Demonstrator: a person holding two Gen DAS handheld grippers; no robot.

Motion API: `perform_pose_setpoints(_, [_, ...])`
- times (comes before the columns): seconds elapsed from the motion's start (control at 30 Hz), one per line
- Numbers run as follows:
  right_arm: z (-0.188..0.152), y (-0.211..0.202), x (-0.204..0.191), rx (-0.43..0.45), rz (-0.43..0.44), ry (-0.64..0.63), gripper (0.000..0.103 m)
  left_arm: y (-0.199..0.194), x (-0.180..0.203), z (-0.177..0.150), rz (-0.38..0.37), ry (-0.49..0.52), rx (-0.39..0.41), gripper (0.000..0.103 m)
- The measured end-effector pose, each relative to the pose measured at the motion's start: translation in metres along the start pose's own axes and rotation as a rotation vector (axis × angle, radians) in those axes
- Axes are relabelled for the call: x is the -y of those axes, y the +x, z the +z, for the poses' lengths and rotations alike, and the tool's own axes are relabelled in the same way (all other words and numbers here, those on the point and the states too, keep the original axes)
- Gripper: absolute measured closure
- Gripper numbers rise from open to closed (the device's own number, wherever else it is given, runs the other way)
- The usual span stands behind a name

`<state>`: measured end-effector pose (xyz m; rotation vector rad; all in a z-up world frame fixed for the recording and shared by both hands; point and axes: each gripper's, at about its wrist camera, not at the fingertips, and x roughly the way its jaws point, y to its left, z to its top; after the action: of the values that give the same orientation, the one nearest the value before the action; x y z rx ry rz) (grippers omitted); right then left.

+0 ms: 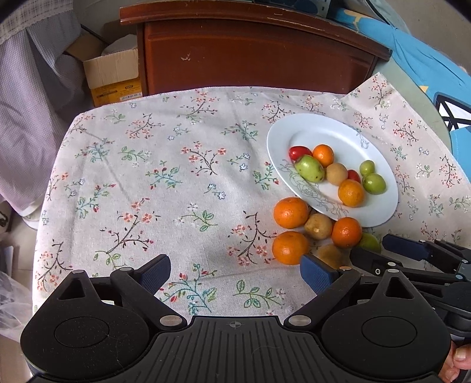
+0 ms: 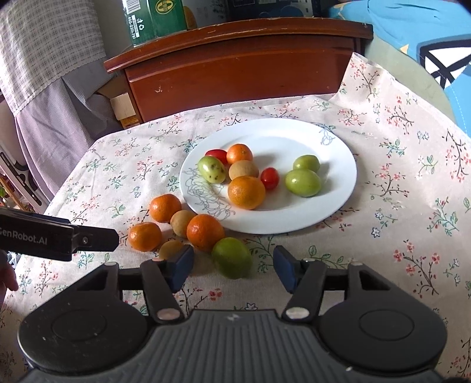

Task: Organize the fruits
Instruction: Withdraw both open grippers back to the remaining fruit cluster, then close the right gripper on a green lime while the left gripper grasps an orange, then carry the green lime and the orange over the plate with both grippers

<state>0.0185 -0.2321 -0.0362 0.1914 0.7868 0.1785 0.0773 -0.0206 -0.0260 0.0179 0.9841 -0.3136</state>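
Floral tablecloth (image 1: 164, 176) covered the table. Behind it stood a dark wooden cabinet (image 1: 253, 56), with an open cardboard box (image 1: 112, 73) on its left. A green carton (image 2: 156, 20) sat on top. Blue fabric (image 1: 426, 64) lay at right, checked cloth (image 1: 38, 97) hung left.

Bright daylight, soft shadows, sharp centre, fisheye warp + dark corners.

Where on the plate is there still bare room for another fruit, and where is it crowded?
The plate is bare along its far rim and right side, beyond the two green fruits. Its left half is crowded. Loose fruit crowds the cloth at its near-left edge.
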Motion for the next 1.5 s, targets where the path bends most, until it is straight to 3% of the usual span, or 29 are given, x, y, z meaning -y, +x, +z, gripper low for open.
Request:
perform_pose_setpoints(0.03, [0.000, 0.001, 0.000, -0.003, 0.000, -0.001, 0.048, 0.001, 0.000, 0.000, -0.002, -0.001, -0.001, 0.007])
perform_pose_setpoints(0.1, [-0.001, 0.004, -0.001, -0.015, -0.001, -0.008, 0.063, 0.002, 0.002, 0.000, -0.001, -0.003, 0.003, 0.007])
perform_pose_setpoints(0.17, [-0.002, 0.007, 0.000, -0.021, -0.006, -0.005, 0.072, 0.003, 0.003, -0.001, -0.010, 0.002, 0.006, 0.007])
perform_pose_setpoints(0.53, [0.004, -0.003, 0.019, -0.039, -0.022, 0.146, 0.072, 0.015, 0.012, 0.000, -0.061, -0.006, 0.031, 0.010])
perform_pose_setpoints(0.67, [0.005, -0.003, 0.021, -0.043, -0.019, 0.164, 0.072, 0.024, 0.014, -0.001, -0.081, -0.018, 0.019, 0.024])
perform_pose_setpoints(0.7, [0.005, -0.003, 0.021, -0.044, -0.022, 0.166, 0.072, 0.026, 0.014, -0.001, -0.083, -0.022, 0.017, 0.032])
perform_pose_setpoints(1.0, [0.004, 0.001, 0.022, -0.061, -0.020, 0.191, 0.072, 0.030, 0.020, 0.000, -0.073, -0.001, 0.046, 0.038])
perform_pose_setpoints(1.07, [0.004, 0.002, 0.022, -0.062, -0.018, 0.191, 0.072, 0.030, 0.020, 0.000, -0.073, 0.007, 0.054, 0.046])
perform_pose_setpoints(1.13, [0.004, 0.002, 0.022, -0.065, -0.016, 0.189, 0.072, 0.030, 0.020, 0.000, -0.097, 0.002, 0.052, 0.064])
perform_pose_setpoints(1.2, [0.004, 0.003, 0.021, -0.065, -0.018, 0.186, 0.072, 0.031, 0.020, 0.000, -0.104, -0.001, 0.054, 0.069])
perform_pose_setpoints(1.5, [0.003, 0.003, 0.021, -0.064, -0.021, 0.183, 0.072, 0.031, 0.027, -0.004, -0.083, 0.052, 0.076, 0.073])
